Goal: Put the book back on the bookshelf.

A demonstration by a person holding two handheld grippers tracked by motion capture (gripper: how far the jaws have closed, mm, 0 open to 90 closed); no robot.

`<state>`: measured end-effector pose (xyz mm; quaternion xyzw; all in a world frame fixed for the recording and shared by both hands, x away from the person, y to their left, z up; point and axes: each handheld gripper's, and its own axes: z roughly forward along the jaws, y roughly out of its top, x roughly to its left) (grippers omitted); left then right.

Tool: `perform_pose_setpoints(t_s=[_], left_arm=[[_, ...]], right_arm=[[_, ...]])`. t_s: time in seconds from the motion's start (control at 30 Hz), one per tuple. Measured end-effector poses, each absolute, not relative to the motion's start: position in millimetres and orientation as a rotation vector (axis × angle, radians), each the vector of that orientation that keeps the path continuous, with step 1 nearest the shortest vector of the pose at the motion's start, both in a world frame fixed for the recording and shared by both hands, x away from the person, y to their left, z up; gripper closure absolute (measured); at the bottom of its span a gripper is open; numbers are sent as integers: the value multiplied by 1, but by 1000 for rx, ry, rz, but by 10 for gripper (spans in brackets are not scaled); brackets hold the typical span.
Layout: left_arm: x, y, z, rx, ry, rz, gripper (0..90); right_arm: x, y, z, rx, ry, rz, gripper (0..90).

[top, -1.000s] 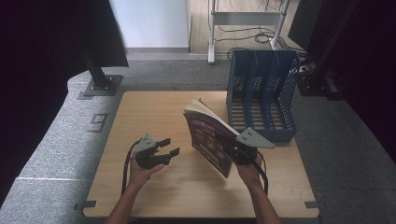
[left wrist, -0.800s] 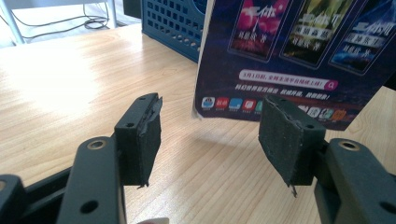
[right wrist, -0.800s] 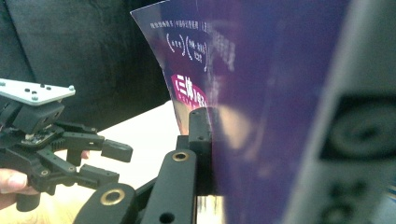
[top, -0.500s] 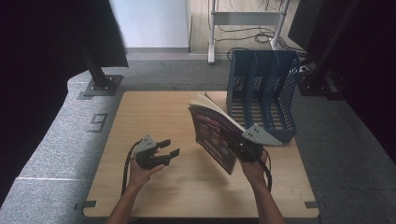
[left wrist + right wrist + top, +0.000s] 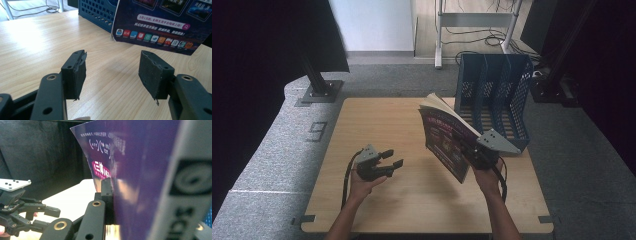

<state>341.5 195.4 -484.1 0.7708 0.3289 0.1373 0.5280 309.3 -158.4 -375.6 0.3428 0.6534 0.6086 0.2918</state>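
The right gripper [image 5: 473, 152] is clamping a thick paperback book with a dark purple glossy cover [image 5: 444, 140] near its lower spine edge; in the right gripper view the black jaw is pressing flat against the cover [image 5: 130, 170], so the grip looks firm. The book is standing lifted and tilted, pages at top, roughly centre-right of the light wooden table [image 5: 377, 120], w/ the blue plastic mesh file rack with upright dividers [image 5: 494, 95] just beyond it at approx 1 o'clock. The left gripper [image 5: 391, 160] is hovering at approx 9 o'clock from the book, well apart, jaws spread wide & holding nothing; its black rubber pads [image 5: 78, 72] are showing worn edges. Judging by the layout, the step in hand is probably slotting the book into the rack. To do it well: keep the book upright, line the spine up w/ a slot opening, lower slowly so corners aren't catching the dividers. The left gripper could be steadying the free top edge, since the cover looks slick & the pages could fan open.
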Motion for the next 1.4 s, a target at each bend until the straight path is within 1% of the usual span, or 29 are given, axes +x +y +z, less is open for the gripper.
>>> perform_pose_setpoints(t_s=[1.4], left_arm=[[342,199,-485,1839,795,337,393]], right_arm=[[316,-183,-352,948,1652,1586,819]])
